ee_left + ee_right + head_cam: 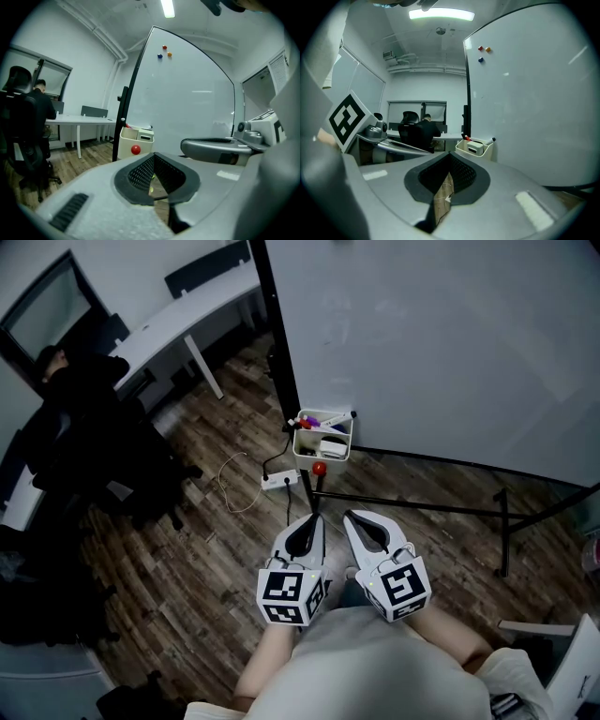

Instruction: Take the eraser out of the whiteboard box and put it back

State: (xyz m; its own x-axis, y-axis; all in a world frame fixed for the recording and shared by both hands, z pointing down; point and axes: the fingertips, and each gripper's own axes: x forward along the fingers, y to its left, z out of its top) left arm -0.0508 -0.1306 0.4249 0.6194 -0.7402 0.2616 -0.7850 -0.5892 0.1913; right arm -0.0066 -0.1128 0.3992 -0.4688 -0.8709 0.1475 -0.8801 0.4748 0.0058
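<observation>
A cream whiteboard box [307, 450] hangs at the lower left corner of the whiteboard [441, 334]. The white eraser [332, 446] lies inside it, beside markers [323, 418]. The left gripper view shows the box [125, 145] and eraser [145, 136] ahead, with a red knob [135, 150] on the box front. From the right gripper view the box [461, 150] and eraser [476, 148] look small and far off. My left gripper [314, 519] and right gripper [351, 517] are side by side below the box, both shut and empty, apart from it.
A person in black sits at a white desk [187, 315] at the left, with black office chairs [122, 484] around. A power strip [281, 479] and cable lie on the wooden floor. The whiteboard's black stand bars [422, 507] run along the floor to the right.
</observation>
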